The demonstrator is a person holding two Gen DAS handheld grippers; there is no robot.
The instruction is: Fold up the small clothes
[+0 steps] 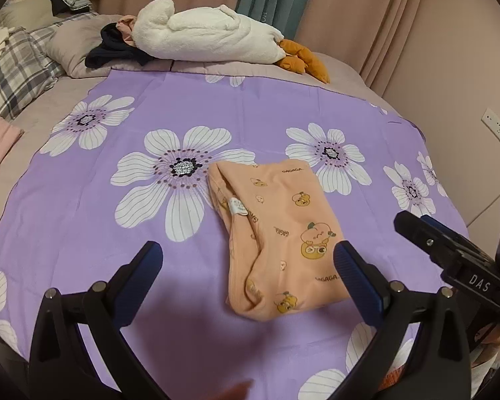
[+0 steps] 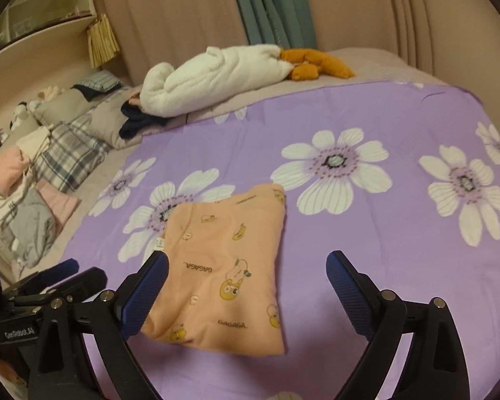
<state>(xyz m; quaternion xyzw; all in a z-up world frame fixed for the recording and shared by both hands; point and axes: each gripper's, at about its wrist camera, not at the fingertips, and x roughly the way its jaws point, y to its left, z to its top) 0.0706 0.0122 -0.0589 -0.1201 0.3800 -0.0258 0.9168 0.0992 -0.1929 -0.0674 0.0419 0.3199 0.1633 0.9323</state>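
Plaid pillows (image 1: 13, 66) are seen at far left, beside a white plush goose (image 1: 210, 36) at the bed's head. The left gripper (image 1: 246, 260) is held with jaws apart, nothing between them. A folded peach garment (image 1: 276, 233) is laid flat on the purple floral sheet (image 1: 83, 216), mid-bed. The right gripper (image 2: 246, 270) is likewise spread wide, hovering over the garment's near edge.

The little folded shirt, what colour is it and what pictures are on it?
Peach-orange shirt with small yellow cartoon fruit characters and "GAGAGA" words, clearest in the right wrist view.
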